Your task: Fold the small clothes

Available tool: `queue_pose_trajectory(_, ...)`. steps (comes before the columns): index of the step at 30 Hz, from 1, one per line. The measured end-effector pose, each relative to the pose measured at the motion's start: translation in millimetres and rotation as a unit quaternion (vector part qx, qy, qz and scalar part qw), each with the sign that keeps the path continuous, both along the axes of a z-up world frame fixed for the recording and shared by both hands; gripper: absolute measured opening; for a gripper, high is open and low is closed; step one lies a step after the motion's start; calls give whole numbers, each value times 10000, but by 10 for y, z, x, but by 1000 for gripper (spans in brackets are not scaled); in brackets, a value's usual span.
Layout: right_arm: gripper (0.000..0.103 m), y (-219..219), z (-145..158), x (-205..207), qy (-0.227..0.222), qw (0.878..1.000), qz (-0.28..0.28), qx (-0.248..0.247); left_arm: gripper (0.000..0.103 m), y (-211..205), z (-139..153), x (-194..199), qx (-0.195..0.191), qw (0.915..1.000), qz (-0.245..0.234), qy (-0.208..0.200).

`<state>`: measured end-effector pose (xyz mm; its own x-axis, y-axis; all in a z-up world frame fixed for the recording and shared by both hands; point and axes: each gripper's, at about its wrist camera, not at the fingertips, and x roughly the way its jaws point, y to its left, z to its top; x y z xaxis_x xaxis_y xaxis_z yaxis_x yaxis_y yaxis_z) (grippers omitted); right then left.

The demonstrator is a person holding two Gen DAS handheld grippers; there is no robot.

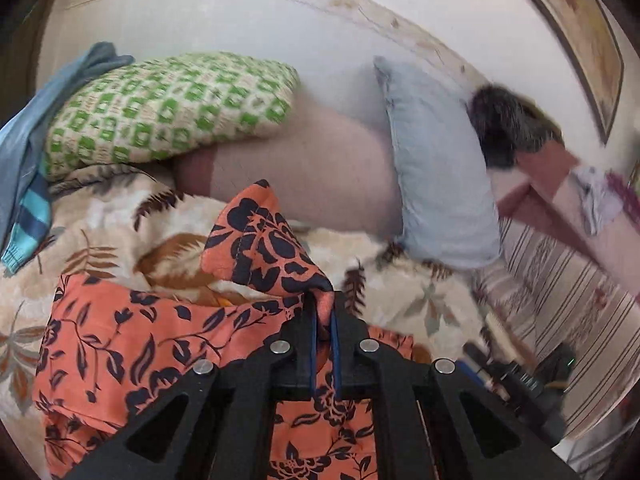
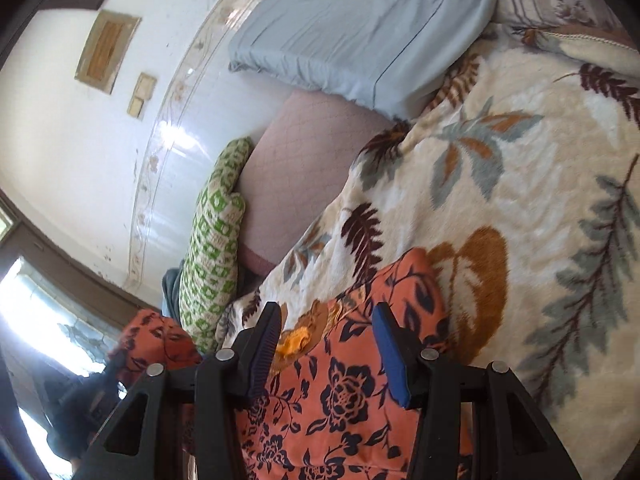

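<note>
Cream blanket (image 1: 120,240) with brown and grey leaves, spread over the bed. Behind it a green-and-cream checked pillow (image 1: 168,108), leaning on a pink cushion (image 1: 320,172). Just beside the cushion a pale blue pillow (image 1: 436,176), upright against the white wall (image 1: 240,28). At far left a grey-blue cloth (image 1: 24,140) and a striped teal sleeve (image 1: 30,220).

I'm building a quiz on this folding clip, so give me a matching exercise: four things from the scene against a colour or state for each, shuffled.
Things:
1. left gripper
2. right gripper
3. garment
4. cushion

Colour or state:
A. green and cream check
B. jaws open above the cloth
C. orange with dark flowers
D. shut on a raised fold of cloth

Pairs: 1-D, 2-B, 3-C, 4-A
</note>
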<state>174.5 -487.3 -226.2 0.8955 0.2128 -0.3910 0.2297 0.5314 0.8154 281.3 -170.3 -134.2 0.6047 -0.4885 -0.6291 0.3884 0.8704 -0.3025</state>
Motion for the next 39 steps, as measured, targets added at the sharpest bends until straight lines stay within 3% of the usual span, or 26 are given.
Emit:
queue_pose_trajectory(1, 51, -78, -5, -41, 7, 9999, -123, 2, 13, -265, -190, -29, 470, 9984, -273, 152)
queue_pose_trajectory(3, 53, -219, -17, -95, 36, 9996, -275, 13, 51, -682, -551, -146, 1411, 9851, -812, 557)
queue_pose_trajectory(4, 52, -277, -25, -113, 50, 9994, -327, 30, 52, -781, -652, -250, 1639, 9797, -999, 586)
queue_pose_trajectory(6, 52, -361, -33, -127, 40, 9991, -401, 121, 52, -863, -664, -511, 1696, 9735, -1499, 340)
queue_pose_trajectory(8, 52, -381, -27, -123, 23, 9992, -368, 163, 57, -870, -532, -705, 1899, 9653, -1784, -182)
queue_pose_trajectory(11, 52, -274, 16, -70, 20, 10000, -63, 24, 72, -550, -211, -777, 1909, 9648, -1523, -977)
queue_pose_trajectory(13, 52, -103, 63, -5, -31, 9995, 258, -178, 81, -211, -75, -707, 1904, 9690, -1083, -1143)
queue_pose_trajectory(16, 52, 171, 81, 132, -151, 9953, 940, -166, 83, 270, -110, -341, 2213, 9689, -179, -1095)
queue_pose_trajectory(19, 53, 416, -91, 345, 319, 9899, 1382, -49, 82, 815, -368, -21, 2536, 9618, 799, -658)
queue_pose_trajectory(24, 55, 453, -440, 485, 898, 9862, 1309, 478, 82, 1491, -845, 209, 2134, 9613, 1740, 113)
queue_pose_trajectory(27, 58, 476, -542, 520, 883, 9815, 1448, 889, 82, 1596, -1094, 262, 1945, 9615, 1912, 329)
queue_pose_trajectory(32, 58, 527, -693, 607, 1414, 9775, 1345, 798, 82, 1644, -1428, 277, 1987, 9592, 1942, 531)
queue_pose_trajectory(36, 59, 539, -788, 679, 1401, 9792, 1179, 876, 83, 1652, -1462, 269, 1950, 9605, 1917, 512)
queue_pose_trajectory(39, 60, 599, -764, 703, 1274, 9849, 1004, 609, 83, 1671, -1475, 262, 1876, 9623, 1899, 511)
